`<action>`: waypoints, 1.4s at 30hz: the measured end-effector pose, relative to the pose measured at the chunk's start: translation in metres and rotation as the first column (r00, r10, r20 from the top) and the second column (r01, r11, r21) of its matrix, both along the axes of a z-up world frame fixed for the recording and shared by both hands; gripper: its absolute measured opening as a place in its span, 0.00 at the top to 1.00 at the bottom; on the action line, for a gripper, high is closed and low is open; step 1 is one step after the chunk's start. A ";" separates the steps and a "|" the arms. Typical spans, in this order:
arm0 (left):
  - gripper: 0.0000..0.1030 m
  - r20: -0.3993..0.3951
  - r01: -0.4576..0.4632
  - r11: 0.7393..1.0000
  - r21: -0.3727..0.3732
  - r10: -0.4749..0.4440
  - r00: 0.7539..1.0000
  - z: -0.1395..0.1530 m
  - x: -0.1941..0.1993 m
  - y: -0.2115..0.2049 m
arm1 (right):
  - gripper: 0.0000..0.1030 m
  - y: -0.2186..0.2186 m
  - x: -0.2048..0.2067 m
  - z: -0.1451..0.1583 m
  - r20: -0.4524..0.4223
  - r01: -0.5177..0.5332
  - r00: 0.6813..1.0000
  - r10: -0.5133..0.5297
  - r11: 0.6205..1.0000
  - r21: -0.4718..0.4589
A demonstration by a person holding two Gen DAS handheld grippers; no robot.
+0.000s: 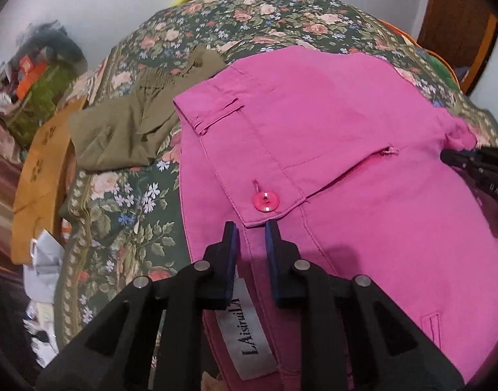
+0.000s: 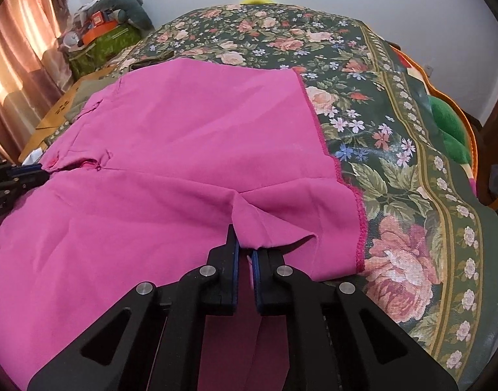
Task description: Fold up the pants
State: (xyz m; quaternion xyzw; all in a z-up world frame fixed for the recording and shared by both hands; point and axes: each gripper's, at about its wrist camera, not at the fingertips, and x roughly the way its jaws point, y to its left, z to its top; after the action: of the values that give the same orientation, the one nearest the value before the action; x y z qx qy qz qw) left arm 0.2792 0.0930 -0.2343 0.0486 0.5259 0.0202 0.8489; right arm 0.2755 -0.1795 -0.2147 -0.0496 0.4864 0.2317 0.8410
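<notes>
Far left clutter: a heap of bags and boxes (image 2: 102, 37) sits against the wall beside a pinkish curtain (image 2: 17, 52); contents too jumbled to name.
Cardboard piece: a tan flat of cardboard (image 1: 42, 176) lies at the left edge of the bench, partly under the olive garment.
Olive garment: a crumpled olive-green piece of clothing (image 1: 131, 123) rests on the bench, just left of the pink pants and touching their waistband corner.
Bench: covered by a dark green floral cloth (image 2: 395, 150) with roses and a bordered edge; the cloth shows on every side of the pants.
Pink pants: the pink pants (image 1: 346, 150) lie spread flat on the bench, waistband to the left, hemmed leg edge to the right.
Waist detail: a pink button (image 1: 265, 202) sits on the fly flap, and a white brand label (image 1: 245, 335) shows inside the waistband under the left claw.
Left claw: the left claw (image 1: 251, 228) is drawn narrow, its blue-lined tips pinching the waistband edge just below the button.
Right claw: the right claw (image 2: 244, 244) is closed tight on a bunched fold of pink fabric near the leg hem, with creases fanning out from the grip.
Cross view: each claw shows at the edge of the other's camera, both on the same pants, well apart.
Far right: a green object (image 2: 447, 130) lies against an orange-rimmed edge beyond the cloth.
</notes>
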 end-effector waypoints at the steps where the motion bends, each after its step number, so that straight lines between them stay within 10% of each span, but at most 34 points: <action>1: 0.78 -0.005 -0.005 1.000 -0.020 0.005 1.000 0.000 0.001 0.003 | 0.95 0.000 0.000 -0.001 -0.004 0.001 1.000 -0.001 1.000 -0.004; 6: 0.76 -0.020 -0.007 0.998 -0.064 0.005 1.000 0.000 0.004 0.003 | 0.94 0.005 0.002 0.001 -0.013 -0.007 1.000 0.007 0.999 -0.035; 10: 0.47 0.016 0.015 0.998 0.064 -0.016 1.000 0.011 -0.001 -0.002 | 0.91 -0.001 -0.003 0.018 0.040 -0.002 0.999 0.004 0.999 -0.040; 17: 0.33 0.095 0.016 0.999 0.046 -0.020 0.995 0.047 -0.003 0.005 | 0.88 -0.037 -0.004 0.057 0.143 0.116 0.983 -0.118 0.993 0.023; 19: 0.22 0.113 0.017 1.000 0.006 -0.018 0.993 0.057 0.001 0.007 | 0.59 -0.044 0.000 0.060 0.120 0.122 0.984 -0.129 0.990 0.069; 22: 0.14 0.126 0.007 0.999 -0.045 -0.002 0.992 0.061 0.012 0.009 | 0.41 -0.038 0.005 0.060 0.143 0.121 0.981 -0.130 0.990 0.071; 32: 0.14 -0.074 -0.070 0.982 -0.175 0.058 0.996 0.004 0.051 0.030 | 0.44 -0.027 0.038 0.014 0.010 0.132 0.991 -0.132 0.990 -0.042; 36: 0.14 -0.117 -0.078 0.958 -0.277 0.047 0.992 -0.007 0.056 0.041 | 0.62 -0.027 0.039 0.008 -0.007 0.105 0.994 -0.105 0.994 -0.041; 42: 0.28 -0.082 -0.022 0.985 -0.173 0.008 0.997 -0.005 0.055 0.024 | 0.83 -0.018 0.037 0.001 -0.012 0.059 0.998 -0.060 0.995 -0.075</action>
State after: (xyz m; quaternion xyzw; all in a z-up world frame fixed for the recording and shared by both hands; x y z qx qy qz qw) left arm 0.3342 0.1171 -0.2397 -0.0287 0.5599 -0.0215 0.8278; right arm 0.3123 -0.1980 -0.2138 -0.0651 0.5018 0.1887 0.8416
